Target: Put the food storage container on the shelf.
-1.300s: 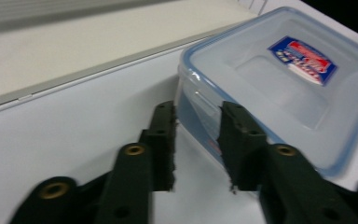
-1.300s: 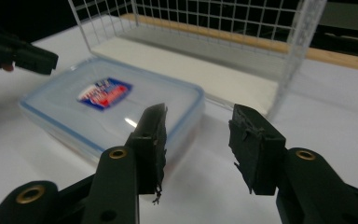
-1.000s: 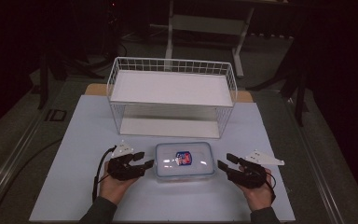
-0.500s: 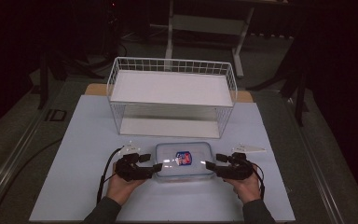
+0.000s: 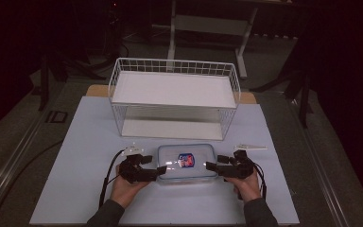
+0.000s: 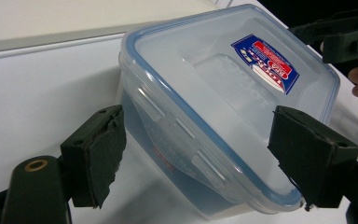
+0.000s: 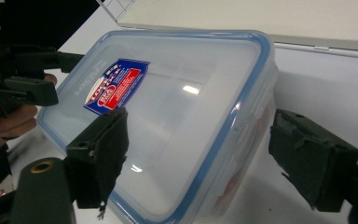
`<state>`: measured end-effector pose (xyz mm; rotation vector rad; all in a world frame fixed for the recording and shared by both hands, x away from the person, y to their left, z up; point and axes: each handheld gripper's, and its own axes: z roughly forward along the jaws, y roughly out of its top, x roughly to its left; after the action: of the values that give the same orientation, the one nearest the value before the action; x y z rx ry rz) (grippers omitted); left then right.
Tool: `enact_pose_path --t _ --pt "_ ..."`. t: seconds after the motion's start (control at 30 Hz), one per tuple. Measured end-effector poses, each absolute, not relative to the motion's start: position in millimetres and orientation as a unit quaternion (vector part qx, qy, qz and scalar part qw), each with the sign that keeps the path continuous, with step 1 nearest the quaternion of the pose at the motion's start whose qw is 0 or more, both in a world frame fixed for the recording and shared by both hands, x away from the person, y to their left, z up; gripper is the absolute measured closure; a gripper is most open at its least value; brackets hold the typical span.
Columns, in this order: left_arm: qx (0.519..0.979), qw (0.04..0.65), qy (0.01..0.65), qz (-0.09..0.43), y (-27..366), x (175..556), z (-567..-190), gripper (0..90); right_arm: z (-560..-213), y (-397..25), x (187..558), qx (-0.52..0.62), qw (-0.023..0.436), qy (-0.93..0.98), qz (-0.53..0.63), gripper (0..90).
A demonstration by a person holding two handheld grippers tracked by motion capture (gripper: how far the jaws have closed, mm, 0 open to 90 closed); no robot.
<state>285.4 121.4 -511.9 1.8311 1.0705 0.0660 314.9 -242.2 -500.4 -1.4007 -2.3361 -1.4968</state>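
A clear plastic food container (image 5: 187, 162) with a blue-rimmed snap lid and a red-and-blue label sits on the white surface (image 5: 75, 142), near the person's edge and just in front of a white wire two-tier rack (image 5: 175, 101). The person has brought one claw to each short end of it. The left claw (image 5: 162, 170) is at the box's left end, and in the left gripper view its jaws stand wide apart with the container's end between the pads (image 6: 100, 156); neither pad looks to be pressing on it. The right claw (image 5: 211, 166) mirrors this at the right end, jaws likewise spread, one above the lid and one down beside the wall, holding nothing.

This looks to me like the approach before a two-handed grasp, with the box not yet lifted. Next, I'd guess both claws must close evenly on the rim at each end, so the box doesn't twist or skid on the smooth surface. The lid latches are slippery plastic, so a firm bite on the edge matters. The rack behind seems the likely destination, though that is only a guess.
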Motion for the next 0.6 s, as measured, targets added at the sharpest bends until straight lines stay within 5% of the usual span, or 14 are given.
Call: enact_pose_path --t 0.37,0.6 --pt "0.744 0.494 0.450 -0.019 121 288 -516 19.6 -516 -239 323 -0.470 0.104 -0.737 -0.474 18.4" --pt "0.736 0.502 0.452 -0.050 125 291 -519 24.8 -517 -244 322 -0.475 0.115 -0.727 -0.482 23.8"
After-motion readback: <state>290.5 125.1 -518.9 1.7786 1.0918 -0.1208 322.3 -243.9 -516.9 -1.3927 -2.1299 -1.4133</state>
